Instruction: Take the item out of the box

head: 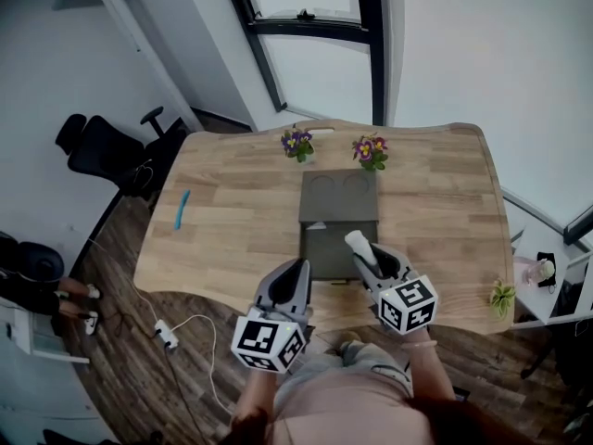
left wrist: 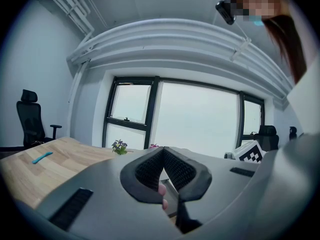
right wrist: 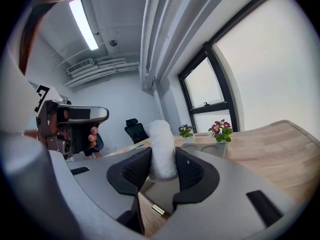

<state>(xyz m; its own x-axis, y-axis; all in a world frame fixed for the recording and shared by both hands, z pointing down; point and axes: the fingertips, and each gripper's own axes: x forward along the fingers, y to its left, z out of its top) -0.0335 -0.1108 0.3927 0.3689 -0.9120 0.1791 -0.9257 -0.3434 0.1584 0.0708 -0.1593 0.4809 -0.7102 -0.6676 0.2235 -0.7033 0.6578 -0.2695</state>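
- White roll [head: 355, 241], head view: pinched in the right gripper [head: 369, 258] over the near edge of the grey box [head: 324, 253] on the counter [head: 232, 221]; we advise lifting straight up.
- Left gripper view: left gripper [left wrist: 163, 151] pressed together, empty.
- Right gripper view: the grip sits low on the roll; we recommend steady pressure.

Wooden tabletop [head: 241, 221], wavy edge. Left flower pot [head: 297, 143] and right flower pot [head: 370, 149] at far side. Dark plank floor [head: 130, 369], white power strip [head: 166, 334] on it. Black office chair [head: 102, 151] at left. White walls, dark-framed window [head: 315, 26]. Ceiling strip light [right wrist: 84, 24] lit.
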